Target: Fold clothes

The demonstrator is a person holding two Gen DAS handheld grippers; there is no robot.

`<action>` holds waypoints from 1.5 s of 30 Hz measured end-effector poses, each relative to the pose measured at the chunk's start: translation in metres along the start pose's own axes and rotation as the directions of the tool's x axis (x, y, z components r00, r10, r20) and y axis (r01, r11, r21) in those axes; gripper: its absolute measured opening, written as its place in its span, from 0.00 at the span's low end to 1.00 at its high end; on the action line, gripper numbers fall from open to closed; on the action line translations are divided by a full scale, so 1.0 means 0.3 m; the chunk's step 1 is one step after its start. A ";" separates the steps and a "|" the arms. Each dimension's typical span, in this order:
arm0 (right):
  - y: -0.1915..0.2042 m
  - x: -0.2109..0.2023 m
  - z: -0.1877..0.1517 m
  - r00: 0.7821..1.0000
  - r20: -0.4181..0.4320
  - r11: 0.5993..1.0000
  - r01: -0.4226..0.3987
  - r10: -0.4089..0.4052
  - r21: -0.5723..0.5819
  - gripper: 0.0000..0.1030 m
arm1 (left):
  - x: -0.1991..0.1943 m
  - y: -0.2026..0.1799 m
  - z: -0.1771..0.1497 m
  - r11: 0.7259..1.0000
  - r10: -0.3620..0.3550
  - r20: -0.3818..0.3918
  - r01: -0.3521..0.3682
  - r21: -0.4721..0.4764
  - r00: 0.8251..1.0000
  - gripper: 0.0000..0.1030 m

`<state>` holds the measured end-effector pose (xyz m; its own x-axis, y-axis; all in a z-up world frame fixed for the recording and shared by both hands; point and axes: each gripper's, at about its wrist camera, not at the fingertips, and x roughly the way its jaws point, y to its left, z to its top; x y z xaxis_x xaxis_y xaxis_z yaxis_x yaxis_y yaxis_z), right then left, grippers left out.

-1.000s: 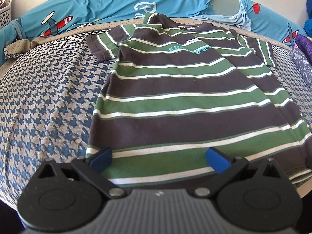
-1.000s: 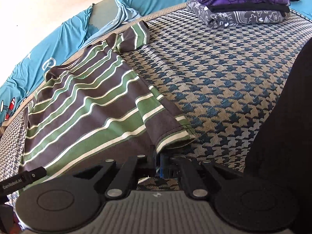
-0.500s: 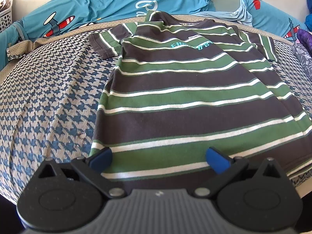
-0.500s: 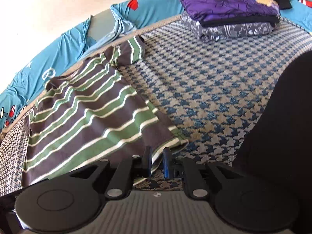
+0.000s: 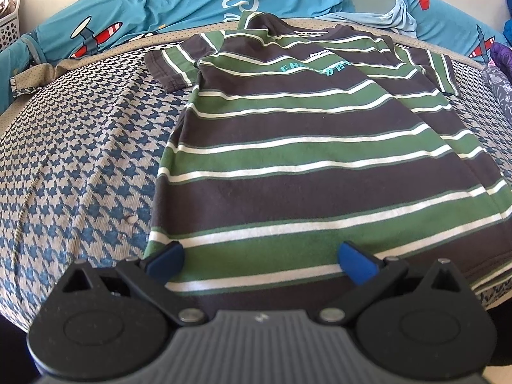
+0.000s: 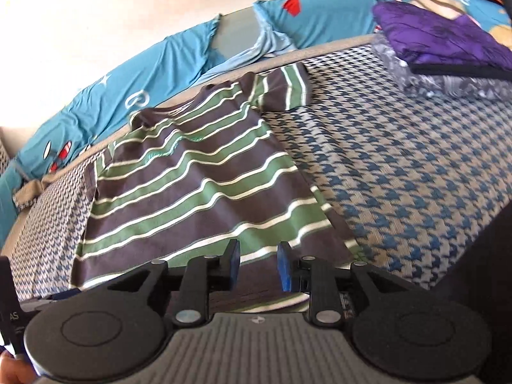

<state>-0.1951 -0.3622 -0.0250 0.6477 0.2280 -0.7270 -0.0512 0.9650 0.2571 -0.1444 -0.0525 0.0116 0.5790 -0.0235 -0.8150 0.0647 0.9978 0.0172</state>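
Note:
A brown, green and white striped T-shirt (image 5: 304, 166) lies spread front-up on the houndstooth bed cover (image 5: 80, 160), collar toward the far edge. A long wrinkle runs down its right side. My left gripper (image 5: 260, 256) hovers wide open over the near hem, left of the middle, holding nothing. In the right wrist view the same T-shirt (image 6: 198, 185) stretches away to the left. My right gripper (image 6: 258, 259) stands open over the near right part of the hem, its blue pads a small gap apart with nothing between them.
A folded stack of purple and grey clothes (image 6: 448, 51) sits on the bed at the far right. Blue bedding with a plane print (image 5: 160, 3) lines the far edge by the wall. A white basket (image 5: 8, 22) shows at far left. Dark fabric (image 6: 486, 256) fills the right edge.
My right gripper has opened and let go of the shirt's hem corner, which dropped flat, and the gripper shifted left along the hem. The left gripper stayed open and barely moved.

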 end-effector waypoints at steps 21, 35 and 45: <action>0.035 0.162 -0.024 0.992 -0.120 0.999 -0.048 0.049 0.009 0.41 | 0.002 -0.011 -0.001 1.000 0.012 0.022 -0.012 -0.015 1.000 1.00; 0.113 0.175 -0.057 0.992 -0.126 0.984 -0.053 0.032 -0.169 0.71 | 0.009 -0.005 0.012 1.000 0.020 -0.002 -0.020 -0.018 1.000 1.00; 0.140 0.181 -0.062 0.991 -0.133 0.974 -0.035 0.005 -0.225 0.73 | 0.011 0.000 0.025 0.999 0.031 -0.015 -0.032 -0.031 0.999 1.00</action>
<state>-0.1761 -0.3068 -0.0656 0.5403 0.2478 -0.8042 -0.2435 0.9608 0.1324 -0.1364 -0.0531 0.0131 0.5683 0.0085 -0.8228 0.0213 0.9995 0.0250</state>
